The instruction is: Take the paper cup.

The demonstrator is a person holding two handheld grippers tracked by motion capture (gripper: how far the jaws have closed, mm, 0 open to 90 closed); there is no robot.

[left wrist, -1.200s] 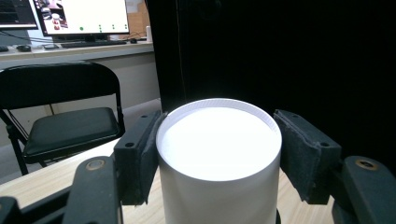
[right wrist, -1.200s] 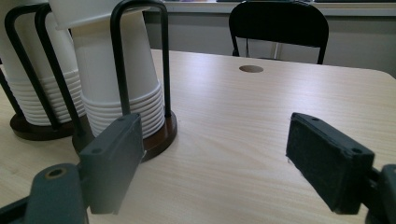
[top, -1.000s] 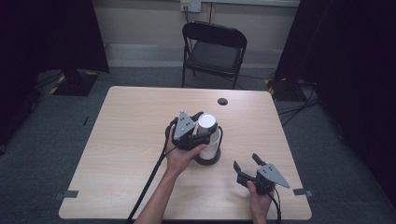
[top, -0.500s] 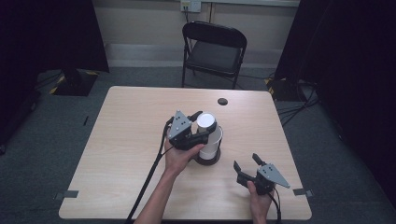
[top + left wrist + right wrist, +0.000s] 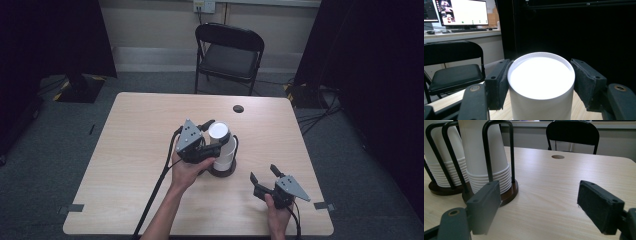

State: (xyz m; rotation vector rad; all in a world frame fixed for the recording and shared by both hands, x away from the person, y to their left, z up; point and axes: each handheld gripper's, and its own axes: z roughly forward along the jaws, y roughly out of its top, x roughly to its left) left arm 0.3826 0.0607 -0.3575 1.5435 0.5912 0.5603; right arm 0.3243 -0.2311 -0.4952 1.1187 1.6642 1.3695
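**High view: lifting a cup off the stack**

My left gripper (image 5: 209, 136) has its pads against the top cup (image 5: 218, 132) of the stack in the holder (image 5: 223, 171) at mid-table. I'd lift straight up, squeezing lightly. My right gripper (image 5: 266, 178) gapes empty nearby.

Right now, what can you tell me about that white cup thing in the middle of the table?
It is a stack of white cups, nested upside down, paper by the look of it, with the top cup's flat base facing up. The stack stands upright in a holder of black wire loops on a round dark wooden base, near the table's middle. The left gripper has a pad on either side of the top cup, touching or nearly so.
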